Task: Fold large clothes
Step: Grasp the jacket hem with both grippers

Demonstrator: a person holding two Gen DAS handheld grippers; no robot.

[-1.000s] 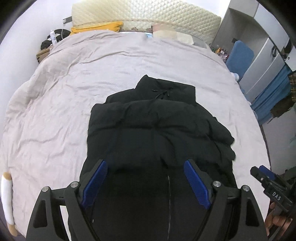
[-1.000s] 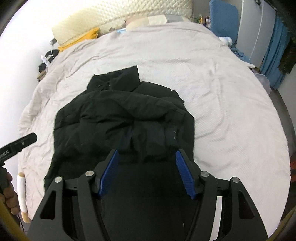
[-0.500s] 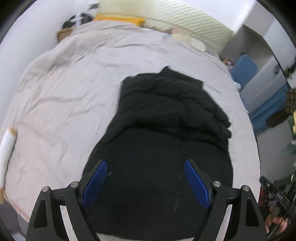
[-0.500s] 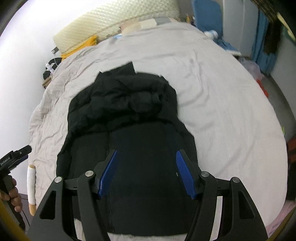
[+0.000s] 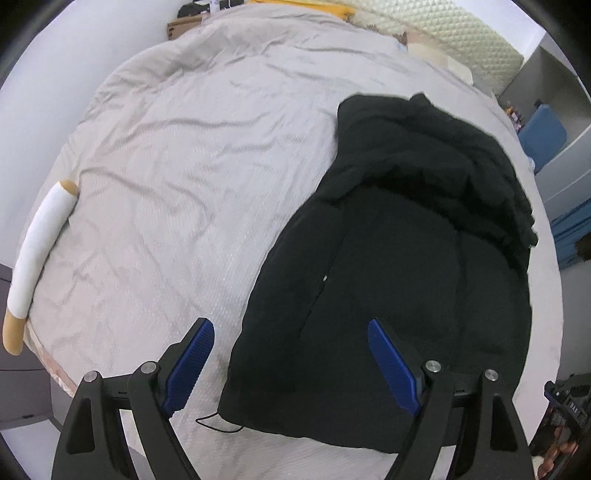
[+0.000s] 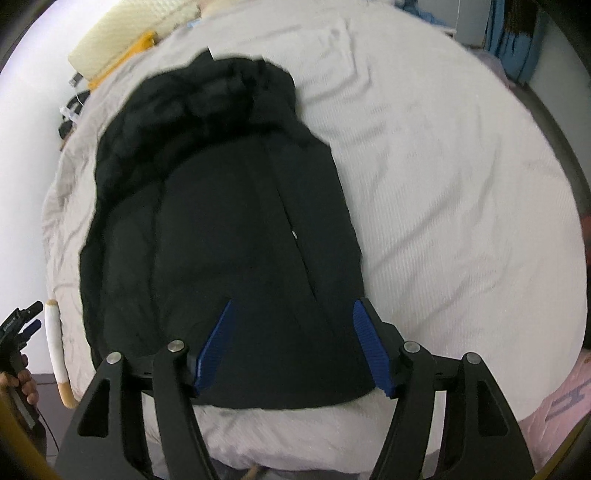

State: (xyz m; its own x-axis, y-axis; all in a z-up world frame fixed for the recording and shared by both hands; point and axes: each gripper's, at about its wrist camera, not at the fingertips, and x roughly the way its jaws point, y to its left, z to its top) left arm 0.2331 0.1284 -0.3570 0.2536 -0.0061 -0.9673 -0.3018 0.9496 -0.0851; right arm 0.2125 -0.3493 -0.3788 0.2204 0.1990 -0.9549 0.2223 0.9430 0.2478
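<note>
A large black padded jacket (image 5: 399, 258) lies on the bed, its hem near the foot edge and its bunched upper part farther up; it also shows in the right wrist view (image 6: 229, 206). My left gripper (image 5: 291, 363) is open and empty, held above the jacket's lower left edge. My right gripper (image 6: 293, 343) is open and empty, held above the jacket's hem. Each gripper shows at the edge of the other's view: the right one (image 5: 567, 402), the left one (image 6: 18, 325).
The bed is covered by a wrinkled beige sheet (image 5: 177, 177). A white-wrapped wooden rail (image 5: 40, 243) runs along the left bed edge. A quilted headboard (image 5: 461, 33), yellow cloth (image 6: 136, 48), blue chair (image 5: 543, 136) and blue curtains (image 6: 517, 37) surround the bed.
Both grippers have pulled back toward the foot of the bed and apart. The jacket's lower half, earlier doubled under the grippers, now lies stretched out flat toward the edge.
</note>
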